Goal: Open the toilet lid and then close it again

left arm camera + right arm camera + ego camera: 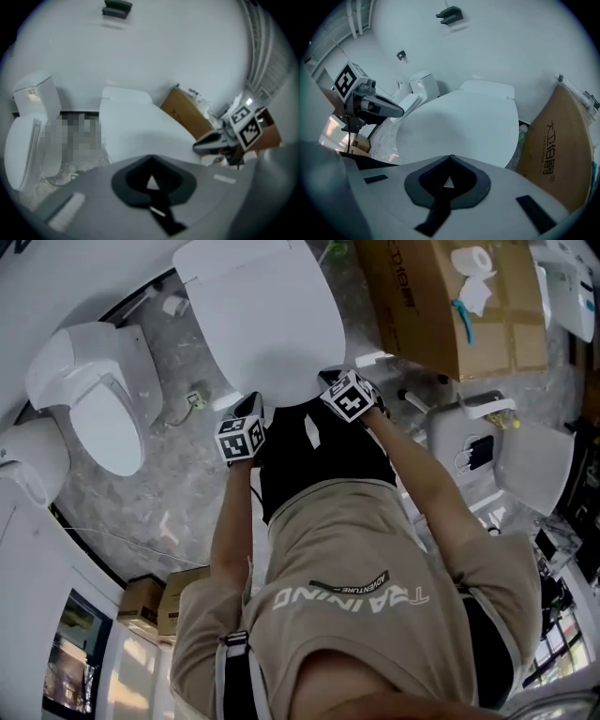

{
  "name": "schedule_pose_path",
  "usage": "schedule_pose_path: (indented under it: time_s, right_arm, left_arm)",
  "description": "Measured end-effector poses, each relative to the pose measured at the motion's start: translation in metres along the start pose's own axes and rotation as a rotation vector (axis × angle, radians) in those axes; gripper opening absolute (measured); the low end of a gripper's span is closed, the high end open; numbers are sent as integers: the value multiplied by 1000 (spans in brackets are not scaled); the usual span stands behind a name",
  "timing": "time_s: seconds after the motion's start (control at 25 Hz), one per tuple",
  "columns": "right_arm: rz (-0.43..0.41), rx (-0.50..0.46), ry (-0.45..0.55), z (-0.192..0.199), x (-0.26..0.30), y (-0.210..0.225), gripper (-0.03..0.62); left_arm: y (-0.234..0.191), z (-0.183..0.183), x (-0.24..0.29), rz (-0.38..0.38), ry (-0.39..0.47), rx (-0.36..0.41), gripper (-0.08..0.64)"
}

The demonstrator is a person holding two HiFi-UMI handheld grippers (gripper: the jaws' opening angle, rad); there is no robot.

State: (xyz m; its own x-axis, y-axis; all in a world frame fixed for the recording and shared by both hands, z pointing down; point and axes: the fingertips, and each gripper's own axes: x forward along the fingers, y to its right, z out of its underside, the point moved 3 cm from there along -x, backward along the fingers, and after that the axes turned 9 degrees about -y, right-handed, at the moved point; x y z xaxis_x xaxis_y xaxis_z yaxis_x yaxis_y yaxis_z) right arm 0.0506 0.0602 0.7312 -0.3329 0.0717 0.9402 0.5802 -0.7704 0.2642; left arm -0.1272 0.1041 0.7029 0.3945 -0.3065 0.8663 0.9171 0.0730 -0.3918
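- The toilet lid [262,315] lies shut just ahead of the person. Both tongs hover at its front edge, probably to lift from there.
- The left tongs [150,158] and right tongs [450,157] are pinched together and empty (two tongs, one lid, one large cardboard box [441,296] beside it).

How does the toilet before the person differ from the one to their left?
The front toilet has a broad flat lid and low back; the left toilet a narrower lid and tall tank. The left gripper and right gripper are at the front toilet's rim, not the left toilet's. Both toilets are white.
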Motion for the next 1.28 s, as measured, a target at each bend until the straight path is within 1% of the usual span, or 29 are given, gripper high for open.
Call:
schedule_pose_path:
  time_s: [0.08,0.24,0.6,0.96,1.28]
  right_arm:
    - [-6,3,-24,7,8,-1,14]
    - [-32,9,-74,16,30,3,14]
    - [-45,0,-136,38,75,9,14]
    - [-60,-12,-166,50,104,11,14]
    - [-65,12,-168,62,129,18,14]
  left_arm:
    - [-6,1,4,-16,-9,-9,5]
    - [-14,14,19,-5,-56,7,5]
    - [-34,42,70,-19,-134,-34,5]
    - [-52,74,113,-21,-200,-101,5]
    - [-61,85,136,-25,-211,-121,5]
